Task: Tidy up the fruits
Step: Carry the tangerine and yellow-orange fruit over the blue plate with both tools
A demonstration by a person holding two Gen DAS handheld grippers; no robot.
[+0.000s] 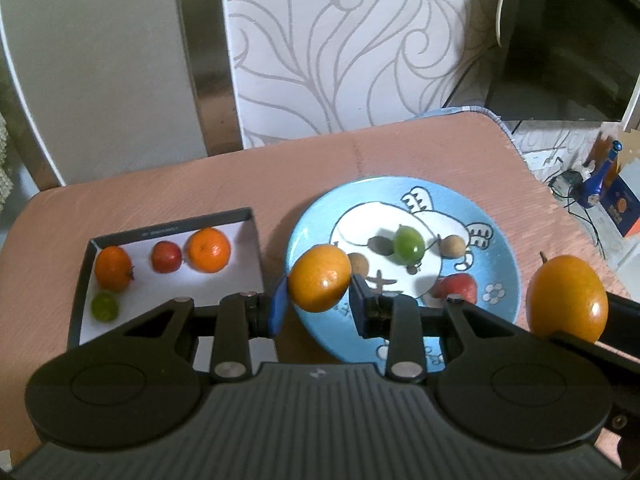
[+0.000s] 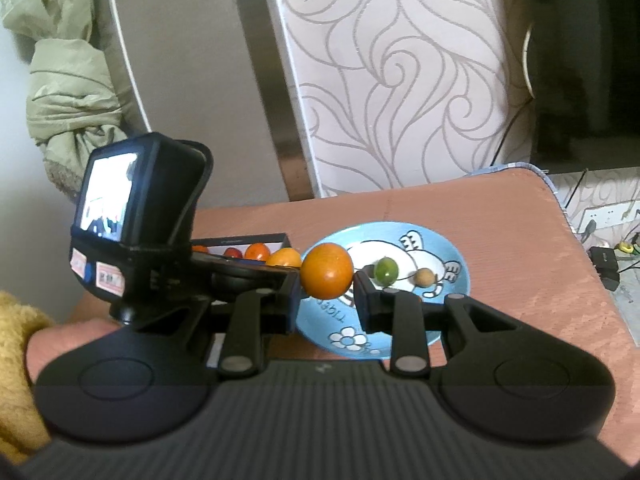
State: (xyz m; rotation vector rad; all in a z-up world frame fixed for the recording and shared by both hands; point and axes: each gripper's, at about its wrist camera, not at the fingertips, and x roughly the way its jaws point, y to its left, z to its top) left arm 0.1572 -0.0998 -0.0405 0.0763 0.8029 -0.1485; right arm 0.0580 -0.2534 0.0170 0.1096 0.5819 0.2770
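My left gripper [image 1: 318, 294] is shut on a yellow-orange fruit [image 1: 319, 278], held above the gap between the black box [image 1: 256, 240] and the blue plate [image 1: 504, 256]. My right gripper [image 2: 327, 294] is shut on a second yellow-orange fruit [image 2: 327, 271], which also shows at the right in the left wrist view [image 1: 566, 298]. The box holds two oranges, a red fruit [image 1: 166, 257] and a green fruit [image 1: 104, 307]. The plate [image 2: 456, 256] holds a green fruit [image 1: 409, 244], small brown fruits and a red fruit [image 1: 458, 287].
The pinkish table [image 1: 400, 148] ends at the right, where a blue bottle [image 1: 598, 184] and cables lie below. A patterned white panel [image 1: 340, 40] stands behind the table. The left gripper's camera body [image 2: 136, 208] and a hand fill the left of the right wrist view.
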